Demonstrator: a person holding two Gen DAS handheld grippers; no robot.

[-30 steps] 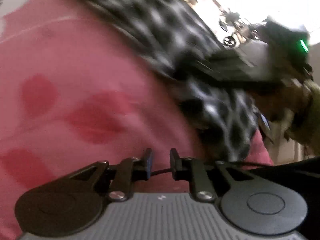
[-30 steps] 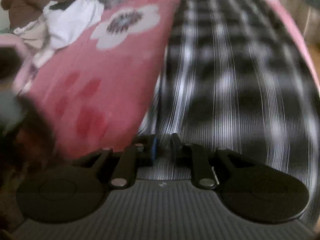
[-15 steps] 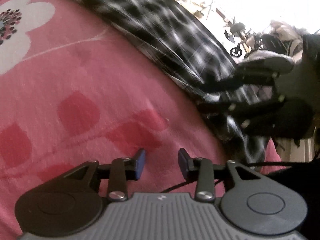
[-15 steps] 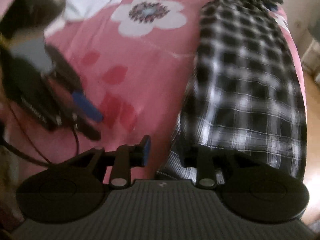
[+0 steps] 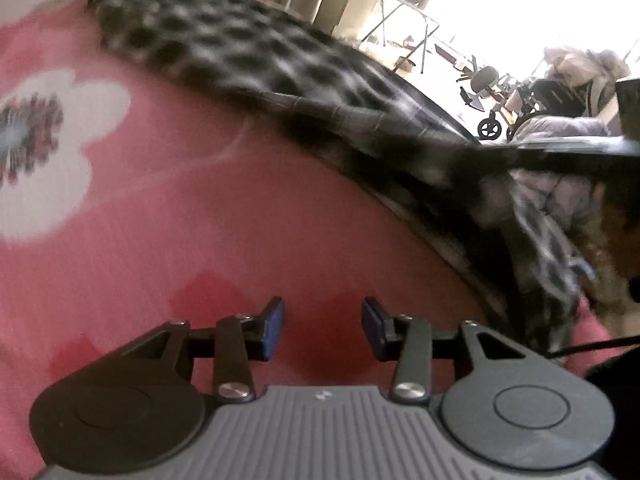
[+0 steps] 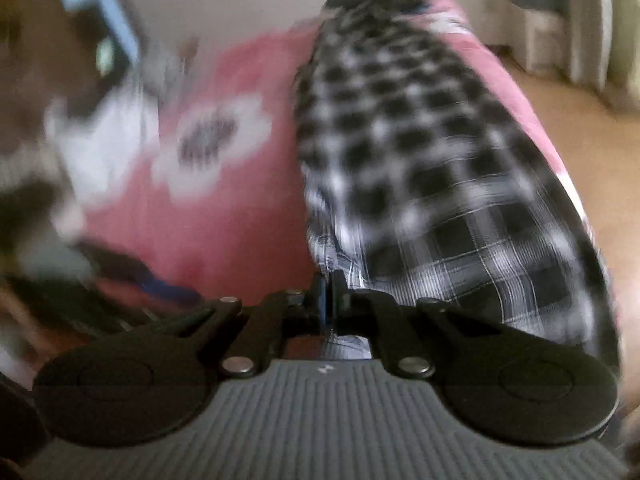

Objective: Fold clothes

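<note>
A black-and-white checked garment (image 6: 432,168) lies lengthwise along the right side of a pink bedspread (image 6: 224,216) with white flowers. My right gripper (image 6: 329,300) is shut on the garment's near left corner, the cloth pinched between the blue pads. In the left wrist view the same checked garment (image 5: 280,68) runs across the top, blurred, its near end lifted at the right. My left gripper (image 5: 323,326) hangs open over the pink bedspread (image 5: 200,220), nothing between its fingers.
A pile of white and grey clothes (image 6: 92,148) sits at the far left of the bed. A wooden floor (image 6: 580,140) lies beyond the bed's right edge. A wheelchair (image 5: 532,104) and bright room clutter show past the bed.
My left gripper has opened wider and drawn back over the bedspread. My right gripper, open half a second ago, has shut on the checked garment's corner and is lifting it.
</note>
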